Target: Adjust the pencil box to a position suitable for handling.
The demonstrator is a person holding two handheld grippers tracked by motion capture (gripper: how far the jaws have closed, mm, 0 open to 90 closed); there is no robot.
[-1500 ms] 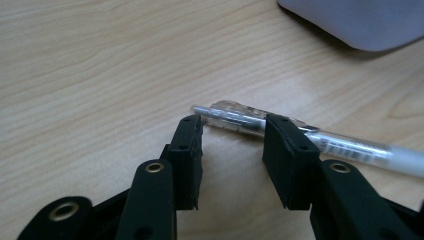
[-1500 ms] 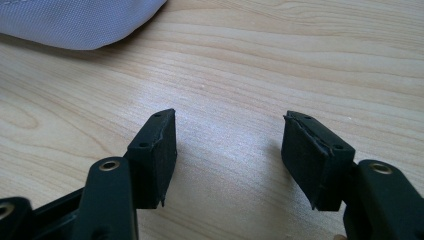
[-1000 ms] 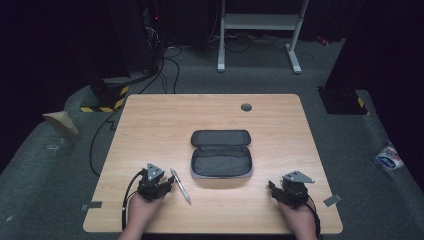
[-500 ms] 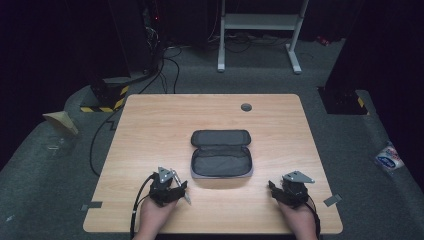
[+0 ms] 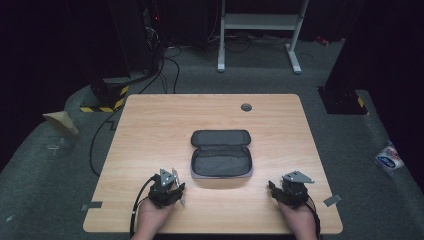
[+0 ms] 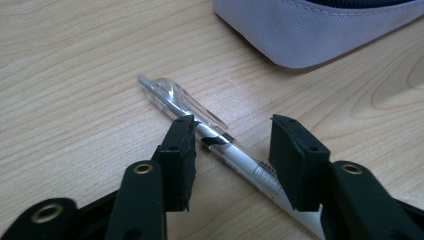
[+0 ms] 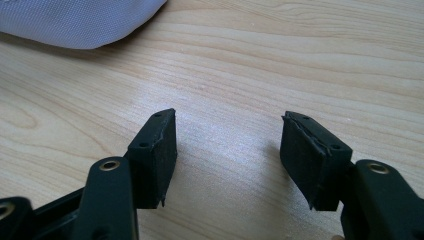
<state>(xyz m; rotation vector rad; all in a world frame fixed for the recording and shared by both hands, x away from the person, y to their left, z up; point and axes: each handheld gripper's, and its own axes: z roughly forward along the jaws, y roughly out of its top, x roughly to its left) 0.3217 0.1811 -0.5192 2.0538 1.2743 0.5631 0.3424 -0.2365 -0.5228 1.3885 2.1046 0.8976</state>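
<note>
The clear plastic ballpoint pen with a silver clip and white lower barrel (image 6: 215, 135) lies flat on the light wood-grain tabletop (image 5: 150, 130), running diagonally from the upper left toward the lower right of the left gripper view. It passes between the black foam-padded jaws of the left gripper (image 6: 232, 150), which straddle it: the left-hand pad sits right at the barrel's edge, the other stands clear, so nothing is clamped yet. These jaws have just been closing with the pen between them, and the angled approach looks meant to pinch the barrel across its width near the clip. In the high view that gripper (image 5: 167, 187) sits at the lower left of the frame, near the table's front edge, and the pen shows as a pale sliver (image 5: 181, 196) beside it. The grey fabric zip pouch with a dark mesh-lined inside (image 5: 220, 154) lies opened flat in the middle of the table, lid folded back, most likely so the pen can be dropped straight in; its pale grey corner (image 6: 310, 30) fills the upper right of the left gripper view. The right gripper (image 5: 291, 189) rests at the lower right of the high view, jaws parted about halfway over bare wood and holding nothing (image 7: 227, 150), seemingly parked until needed. A small round grey grommet (image 5: 246, 107) sits near the table's far edge. Around the table is dark grey carpet (image 5: 60, 165), with black cables (image 5: 170, 65), a white metal frame stand (image 5: 260, 22) at top centre, and a yellow-and-black striped edge (image 5: 105, 102) at left.
</note>
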